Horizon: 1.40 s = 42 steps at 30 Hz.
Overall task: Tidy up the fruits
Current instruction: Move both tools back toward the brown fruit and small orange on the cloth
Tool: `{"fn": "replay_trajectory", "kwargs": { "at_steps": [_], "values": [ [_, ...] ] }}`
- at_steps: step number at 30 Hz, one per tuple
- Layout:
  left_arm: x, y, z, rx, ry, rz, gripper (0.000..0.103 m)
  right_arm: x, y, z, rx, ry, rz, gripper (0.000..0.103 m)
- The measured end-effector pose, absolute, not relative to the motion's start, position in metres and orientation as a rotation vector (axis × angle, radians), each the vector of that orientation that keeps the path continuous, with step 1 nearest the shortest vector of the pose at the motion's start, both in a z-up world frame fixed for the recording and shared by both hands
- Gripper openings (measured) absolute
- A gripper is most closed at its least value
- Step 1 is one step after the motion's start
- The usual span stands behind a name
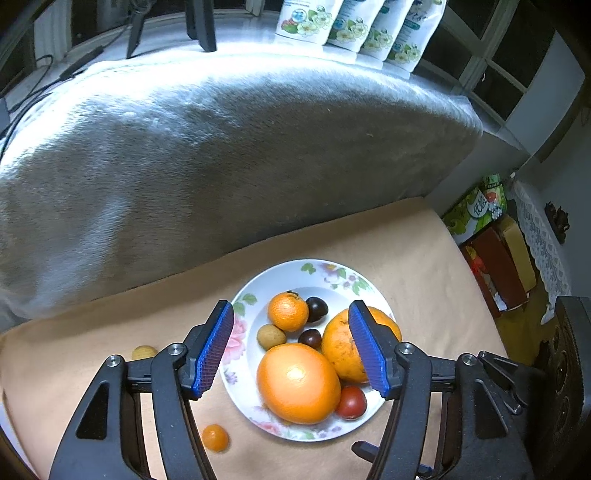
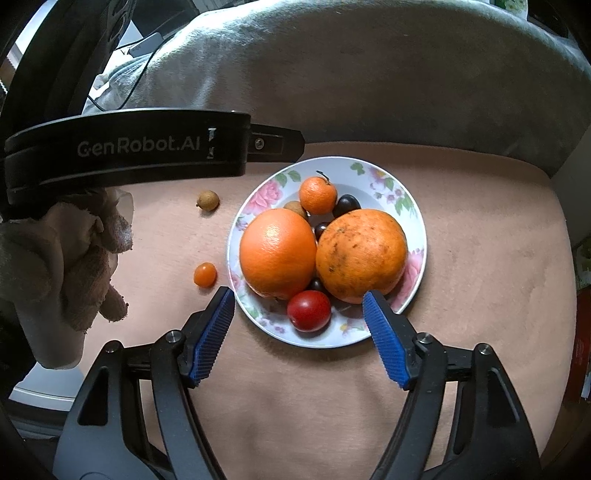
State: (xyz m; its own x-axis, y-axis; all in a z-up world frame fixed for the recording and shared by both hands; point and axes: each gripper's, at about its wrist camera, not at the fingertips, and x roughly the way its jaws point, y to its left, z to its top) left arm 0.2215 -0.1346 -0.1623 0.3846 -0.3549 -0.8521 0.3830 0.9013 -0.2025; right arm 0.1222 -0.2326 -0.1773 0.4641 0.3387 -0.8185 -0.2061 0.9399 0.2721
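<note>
Now both grippers, left gripper (image 1: 291, 347) and right gripper (image 2: 299, 332), hover released; small kumquat (image 2: 205, 274) lies left of plate (image 2: 413, 221), nearer my left.

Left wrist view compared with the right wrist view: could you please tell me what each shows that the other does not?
Only the left wrist view shows the white pouches and the boxes on the floor. Only the right wrist view shows the gloved hand on the left gripper's body. Both show the floral plate of fruit, the longan and the small orange fruit beside it.
</note>
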Motion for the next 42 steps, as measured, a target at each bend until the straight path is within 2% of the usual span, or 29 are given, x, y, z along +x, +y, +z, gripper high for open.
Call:
{"fn": "replay_trajectory", "kwargs": {
  "at_steps": [13,28,42],
  "values": [
    [0.218,-0.076,-0.152,-0.004,1.054,-0.403,0.064,0.124,-0.204,-0.161,0.14,0.993,0.396,0.075],
    [0.186,0.011,-0.175,-0.099,1.072,-0.268,0.064,0.137,-0.168,-0.154,0.055,0.998,0.487,0.075],
    [0.126,0.009,-0.21,-0.174,1.088,-0.283,0.062,0.195,-0.124,-0.148,-0.12,1.038,0.683,0.075]
  ]
}}
